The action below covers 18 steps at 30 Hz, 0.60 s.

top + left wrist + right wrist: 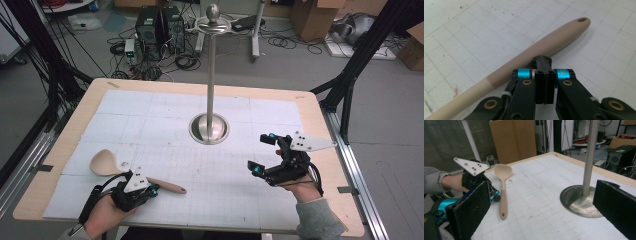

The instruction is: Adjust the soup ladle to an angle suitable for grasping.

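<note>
The left gripper [153, 191], jaws closed and empty, sits just beside the spoon [106, 162] handle; the right gripper [264, 154] hovers wide open near the stand [209, 128].

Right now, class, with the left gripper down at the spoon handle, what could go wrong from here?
1. The left gripper has its jaws shut and rests at the spoon handle's side, not around it; pushing on could roll the spoon away.
2. The metal stand rises mid-table; a lifted spoon might knock its pole.
</note>
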Motion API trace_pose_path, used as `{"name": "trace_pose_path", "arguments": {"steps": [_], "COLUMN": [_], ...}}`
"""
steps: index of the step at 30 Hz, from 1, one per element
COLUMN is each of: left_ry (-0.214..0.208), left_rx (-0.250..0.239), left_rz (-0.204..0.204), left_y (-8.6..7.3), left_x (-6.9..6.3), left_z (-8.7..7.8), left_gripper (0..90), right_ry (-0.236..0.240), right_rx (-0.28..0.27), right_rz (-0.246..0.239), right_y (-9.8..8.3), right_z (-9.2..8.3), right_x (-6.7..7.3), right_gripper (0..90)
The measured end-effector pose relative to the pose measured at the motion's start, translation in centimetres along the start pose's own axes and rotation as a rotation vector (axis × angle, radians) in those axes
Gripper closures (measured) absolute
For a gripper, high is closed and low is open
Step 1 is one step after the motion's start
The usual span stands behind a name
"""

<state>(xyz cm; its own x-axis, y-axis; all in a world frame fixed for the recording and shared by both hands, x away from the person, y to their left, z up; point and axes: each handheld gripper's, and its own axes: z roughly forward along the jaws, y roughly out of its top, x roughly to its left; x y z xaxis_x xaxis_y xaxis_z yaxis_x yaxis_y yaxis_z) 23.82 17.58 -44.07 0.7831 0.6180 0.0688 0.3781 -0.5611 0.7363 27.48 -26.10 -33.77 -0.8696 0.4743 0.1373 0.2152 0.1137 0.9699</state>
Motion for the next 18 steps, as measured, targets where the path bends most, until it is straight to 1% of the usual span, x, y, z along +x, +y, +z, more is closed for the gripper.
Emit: {"name": "trace_pose_path", "arguments": {"steps": [2, 4, 5, 7, 8, 9, 11, 14, 18], "left_ry": [0.000, 0.002, 0.003, 0.002, 0.000, -0.003, -0.010, -0.009, -0.008], "left_rx": [-0.015, -0.019, -0.024, -0.020, -0.018, -0.015, -0.009, -0.007, -0.006], "left_rz": [-0.008, -0.013, -0.024, -0.025, -0.027, -0.024, -0.025, -0.025, -0.014], "left_y": [0.19, 0.28, 0.47, 0.52, 0.48, 0.41, 0.32, 0.31, 0.16], "left_x": [0.19, 0.28, 0.38, 0.42, 0.39, 0.42, 0.42, 0.36, 0.32], "left_z": [0.14, 0.19, 0.28, 0.30, 0.30, 0.30, 0.31, 0.38, 0.43], "left_gripper": [90.0, 90.0, 90.0, 90.0, 90.0, 90.0, 90.0, 90.0, 90.0], "right_ry": [-0.004, -0.004, -0.006, -0.012, -0.012, -0.013, -0.016, -0.012, -0.014], "right_rx": [0.001, 0.000, -0.001, 0.000, -0.003, 0.000, -0.003, -0.005, -0.003], "right_rz": [-0.001, -0.004, -0.003, 0.003, -0.001, 0.006, 0.003, 0.008, 0.006], "right_y": [-0.06, -0.08, -0.12, -0.14, -0.16, -0.16, -0.20, -0.22, -0.22], "right_z": [-0.14, -0.22, -0.36, -0.53, -0.58, -0.69, -0.76, -0.78, -0.73], "right_x": [0.06, 0.05, 0.10, 0.16, 0.12, 0.16, 0.06, 0.01, -0.01], "right_gripper": [0.3, 0.4, 0.3, 0.4, 0.4, 0.4, 0.3, 0.3, 0.3]}}
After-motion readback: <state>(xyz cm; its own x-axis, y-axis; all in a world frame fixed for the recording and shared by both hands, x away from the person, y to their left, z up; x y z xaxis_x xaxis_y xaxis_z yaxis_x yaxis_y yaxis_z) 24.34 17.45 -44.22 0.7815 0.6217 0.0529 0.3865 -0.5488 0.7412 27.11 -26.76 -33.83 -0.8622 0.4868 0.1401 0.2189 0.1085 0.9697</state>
